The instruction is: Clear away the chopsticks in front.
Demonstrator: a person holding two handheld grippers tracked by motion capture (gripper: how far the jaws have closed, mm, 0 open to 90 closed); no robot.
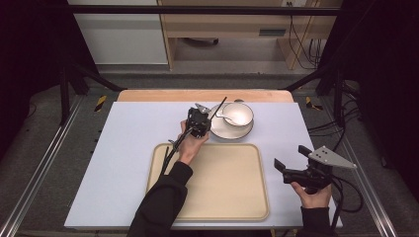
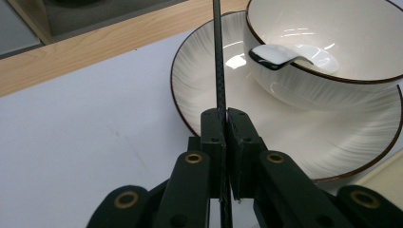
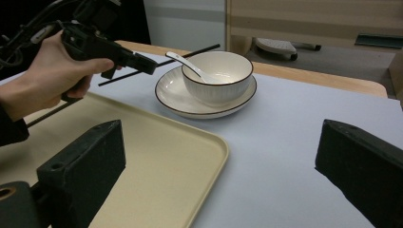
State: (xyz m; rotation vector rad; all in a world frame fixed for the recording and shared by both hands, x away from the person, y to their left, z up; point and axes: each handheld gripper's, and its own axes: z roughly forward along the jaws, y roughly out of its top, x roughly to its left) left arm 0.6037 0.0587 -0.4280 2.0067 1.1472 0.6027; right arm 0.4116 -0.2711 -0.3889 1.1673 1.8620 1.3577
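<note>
Chopstick action here: the left claw is clamped tight on a thin black stick, jaws pressed together around it, and its own view shows the stick rising past the rim of the saucer. High view adds that the stick slants over the saucer's left edge, beside the bowl with its white spoon. Right claw hangs wide open over the worktop, right of the beige tray, gripping nothing.

Beige tray, bowl, plate, spoon
</note>
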